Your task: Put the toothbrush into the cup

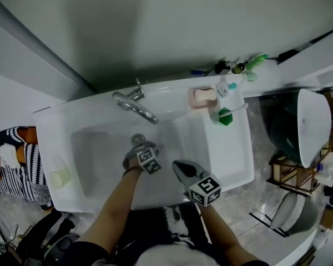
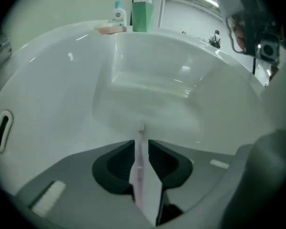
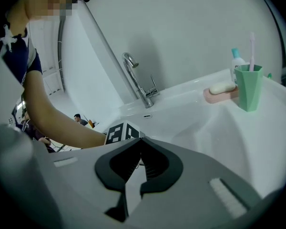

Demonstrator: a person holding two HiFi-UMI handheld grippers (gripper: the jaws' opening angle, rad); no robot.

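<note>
My left gripper (image 1: 137,143) points steeply down into the basin of the white sink (image 1: 227,154), close to the drain. In the left gripper view a thin pale pink toothbrush (image 2: 138,168) runs between the jaws of this gripper (image 2: 141,144). It lies against the left pad, a light slit shows on its right, and its tip sticks out just past the fingertips. The green cup (image 1: 225,117) (image 3: 248,87) stands on the sink's right ledge with another toothbrush (image 3: 251,46) upright in it. My right gripper (image 1: 180,168) (image 3: 139,144) hovers over the sink's front edge, shut and empty.
A pink soap dish (image 1: 202,97) and a small white bottle (image 1: 226,87) sit behind the cup. The chrome faucet (image 1: 134,105) reaches over the basin from the back. A pale cup (image 1: 60,177) stands on the sink's left ledge. A white toilet (image 1: 313,123) is at the right.
</note>
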